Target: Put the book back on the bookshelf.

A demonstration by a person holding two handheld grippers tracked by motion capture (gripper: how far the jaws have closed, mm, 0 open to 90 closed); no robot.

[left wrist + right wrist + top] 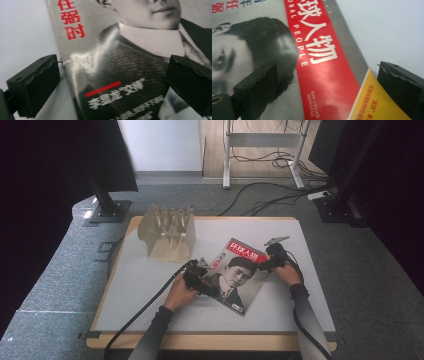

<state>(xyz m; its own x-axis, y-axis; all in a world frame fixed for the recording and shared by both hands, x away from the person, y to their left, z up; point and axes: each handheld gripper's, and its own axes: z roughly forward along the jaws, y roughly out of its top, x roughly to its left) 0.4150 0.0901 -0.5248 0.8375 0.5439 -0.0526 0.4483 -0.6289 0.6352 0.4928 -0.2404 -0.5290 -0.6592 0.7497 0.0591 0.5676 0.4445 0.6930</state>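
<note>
Nearest in the high view come two sleeved forearms, one per side, each hand on its own tongs, so that makes two tongs in play. The left tongs [200, 279] sit over the lower left edge of the magazine [239, 275], and in the left gripper view the jaws stand wide, one out over bare bench [22, 37] and the other over the cover, with the magazine's edge running between them and nothing pinched. Over on the other side, the right tongs [272, 257] hover at the magazine's upper right corner, by the red title band [322, 65]; the right gripper view shows those jaws spread wide too, straddling the band and a yellow corner patch [377, 105], gripping nothing. The magazine itself lies flat and closed, cover up, turned at an angle, on the middle of the bench towards its right half. One magazine, and that is the only loose item near the hands. Farther back, at the bench's far left, stands one pale slotted rack [169, 232], well apart from the magazine, its slots looking empty from here. My read: this is the opening stretch, both tongs lining up on opposite edges, no hold taken yet. If the rack is the destination, then the grasp, the lift and the slotting all remain to be done.
</note>
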